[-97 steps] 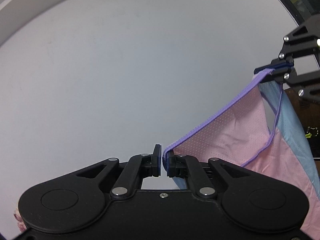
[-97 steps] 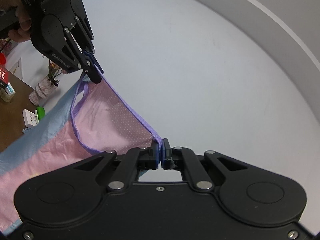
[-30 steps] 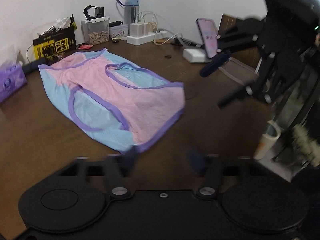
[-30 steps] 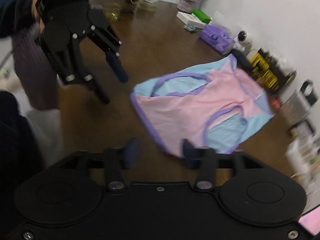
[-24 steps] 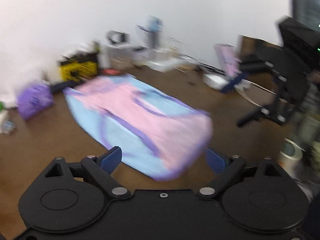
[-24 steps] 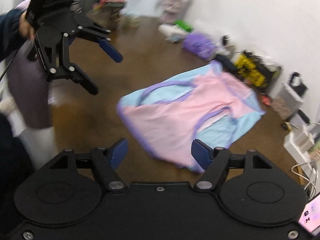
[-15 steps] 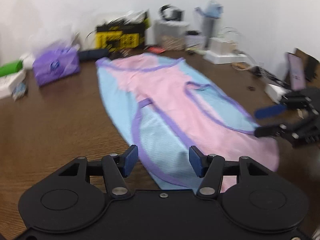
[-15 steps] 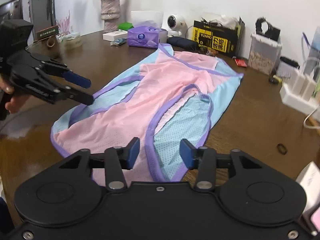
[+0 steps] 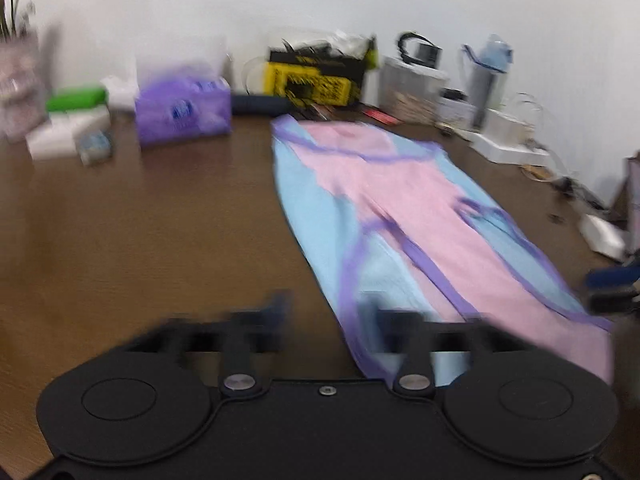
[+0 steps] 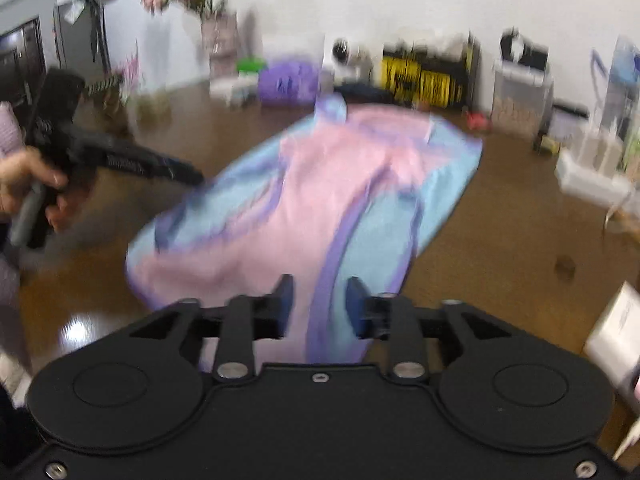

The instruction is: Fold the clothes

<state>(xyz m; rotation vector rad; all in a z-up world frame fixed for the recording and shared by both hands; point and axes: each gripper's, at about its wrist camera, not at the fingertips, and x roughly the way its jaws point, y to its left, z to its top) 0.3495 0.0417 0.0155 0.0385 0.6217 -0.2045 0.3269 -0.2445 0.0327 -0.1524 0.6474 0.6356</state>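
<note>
Pink-and-blue mesh garment lies flat on the table, directly ahead of both grippers. Left gripper and right gripper: jaws apart, holding nothing. Risk: pinching a single layer would probably drag and wrinkle the fabric.

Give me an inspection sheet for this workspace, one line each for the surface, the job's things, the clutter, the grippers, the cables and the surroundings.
Surface: brown wooden table, glossy, bare at the near left.
Job's things: pink, blue and purple garment spread flat on the table, unfolded.
Clutter: purple tissue pack, yellow and black box, clear container, blue water bottle, green item, all along the far edge.
Grippers: left gripper and right gripper both have jaws apart over the garment's near edge, holding nothing.
Cables: white power strip with wires at the far right.
Surroundings: white wall; flower vase at the far left.
</note>
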